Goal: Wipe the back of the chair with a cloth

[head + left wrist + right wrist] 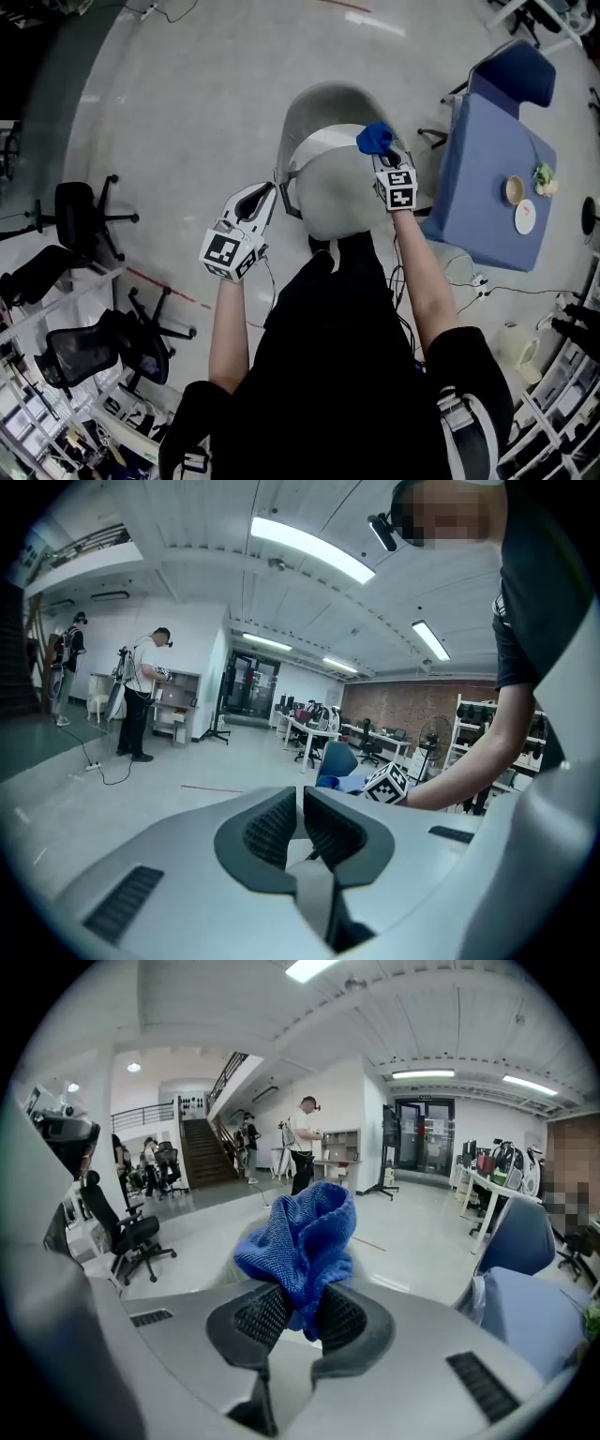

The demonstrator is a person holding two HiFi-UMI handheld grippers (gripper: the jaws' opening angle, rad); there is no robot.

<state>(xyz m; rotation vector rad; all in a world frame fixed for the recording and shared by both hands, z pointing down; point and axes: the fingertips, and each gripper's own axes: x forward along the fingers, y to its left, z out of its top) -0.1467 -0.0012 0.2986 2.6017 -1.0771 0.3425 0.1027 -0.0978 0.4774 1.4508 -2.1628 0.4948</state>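
1. I have the right gripper [384, 156] clamped on the blue cloth [375, 139] at the chair [323, 105] back, 1 o'clock.
2. My left gripper [272, 192] has its jaws nearly together, at 9 o'clock.
3. Blue worktop [487, 164] at 3 o'clock.

Blue cloth [302, 1232]; grey chair [321, 105]; table [487, 164] apparently blue.

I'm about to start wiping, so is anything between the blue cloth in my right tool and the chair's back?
Nothing visible does. The right tool holds the blue cloth close by the chair's back, with no object showing between them.
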